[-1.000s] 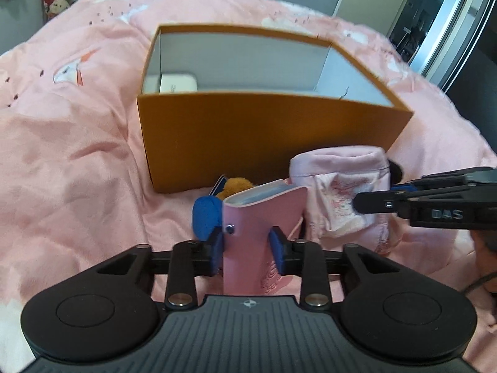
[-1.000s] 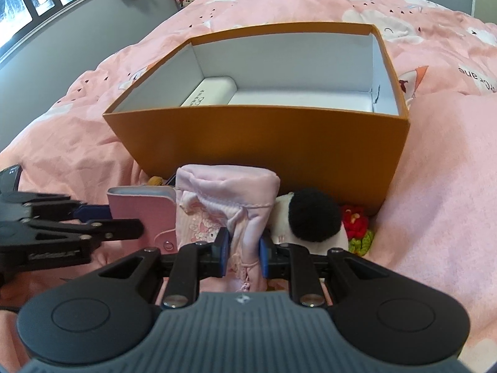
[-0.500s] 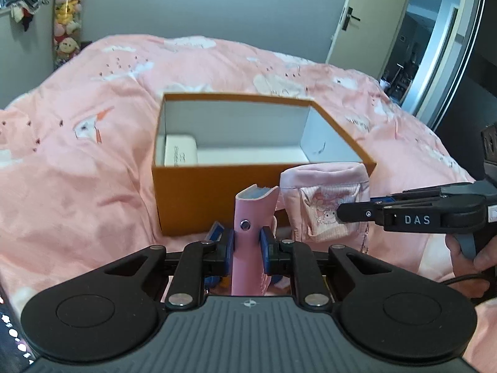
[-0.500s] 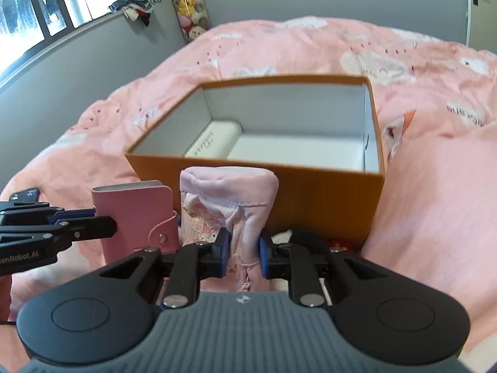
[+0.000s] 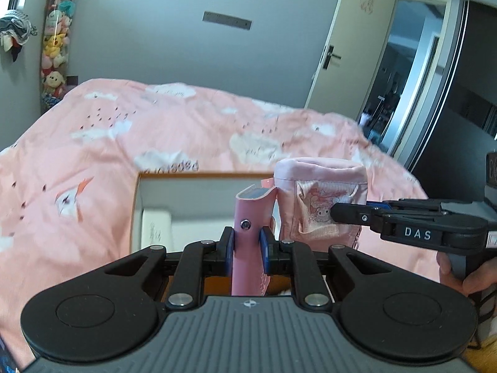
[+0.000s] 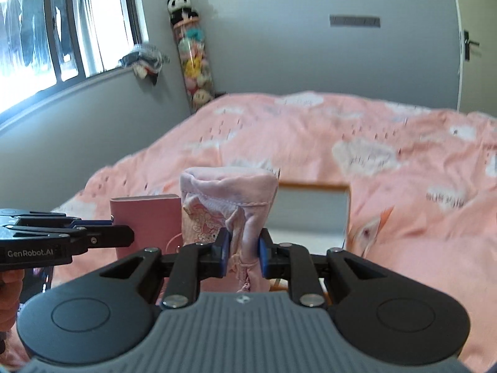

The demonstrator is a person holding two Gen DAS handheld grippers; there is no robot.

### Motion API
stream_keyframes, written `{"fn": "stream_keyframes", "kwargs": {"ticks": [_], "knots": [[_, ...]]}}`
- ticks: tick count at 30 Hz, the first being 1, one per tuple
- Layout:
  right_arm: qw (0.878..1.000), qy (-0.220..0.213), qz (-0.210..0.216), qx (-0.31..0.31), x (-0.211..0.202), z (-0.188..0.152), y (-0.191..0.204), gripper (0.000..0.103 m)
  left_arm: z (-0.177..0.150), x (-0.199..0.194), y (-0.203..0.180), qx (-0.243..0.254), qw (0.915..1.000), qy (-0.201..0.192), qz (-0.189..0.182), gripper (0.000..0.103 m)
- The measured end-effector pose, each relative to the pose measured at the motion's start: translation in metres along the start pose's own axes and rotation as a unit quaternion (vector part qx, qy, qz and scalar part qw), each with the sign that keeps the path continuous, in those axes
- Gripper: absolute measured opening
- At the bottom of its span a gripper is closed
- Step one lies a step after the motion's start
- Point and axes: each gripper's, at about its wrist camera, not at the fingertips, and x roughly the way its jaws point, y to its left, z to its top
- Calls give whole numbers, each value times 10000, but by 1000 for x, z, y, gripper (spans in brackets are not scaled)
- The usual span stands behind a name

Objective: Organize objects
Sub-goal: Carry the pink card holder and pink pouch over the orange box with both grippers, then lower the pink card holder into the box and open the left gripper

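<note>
Our left gripper clamps the pink card holder; our right gripper pinches the pink pouch, above the orange box holding a white case.

Right tongs read "DAS"; left tongs, "GenRobot.AI".

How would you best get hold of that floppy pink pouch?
Pinch the pouch low on its gathered fabric, coming in level from the front, as the right claw does. The soft, hollow mouth above would collapse; the bunched lower folds give the pads something firm.
</note>
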Motion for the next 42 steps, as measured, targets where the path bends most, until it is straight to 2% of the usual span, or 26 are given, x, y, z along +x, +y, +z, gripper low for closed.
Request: {"fn": "stream_keyframes", "kwargs": {"ticks": [4, 7, 16, 19, 22, 27, 30, 33, 35, 38, 40, 42], "knots": [[9995, -250, -170, -28, 6, 18, -8, 20, 23, 14, 6, -89, 9999, -70, -107, 19], [9991, -305, -275, 49, 20, 28, -17, 20, 37, 32, 15, -122, 9998, 21, -136, 19], [9980, 76, -530, 325, 83, 28, -45, 20, 60, 119, 51, -335, 9953, 857, -292, 19], [9973, 247, -545, 424, 103, 24, -56, 20, 56, 155, 59, -481, 9903, 1260, -339, 19], [9967, 406, -516, 472, 121, 23, -64, 20, 50, 190, 67, -375, 9855, 1635, -251, 19], [9963, 656, -401, 395, 148, 21, -67, 20, 33, 234, 93, -582, 9715, 2287, -239, 19], [9956, 777, -335, 407, 164, 22, -69, 20, 35, 243, 104, -619, 9697, 2344, -289, 19], [9950, 864, -315, 397, 176, 22, -68, 20, 43, 257, 115, -698, 9619, 2599, -478, 19], [9944, 930, -308, 396, 183, 22, -68, 20, 47, 268, 121, -799, 9568, 2771, -370, 19], [9932, 1042, -303, 424, 192, 20, -69, 20, 47, 279, 123, -679, 9561, 2848, -137, 19], [9922, 1106, -287, 490, 196, 19, -71, 20, 47, 283, 124, -634, 9571, 2825, -104, 19], [9915, 1139, -284, 561, 198, 19, -73, 20, 46, 286, 126, -716, 9543, 2900, -77, 20]]}}
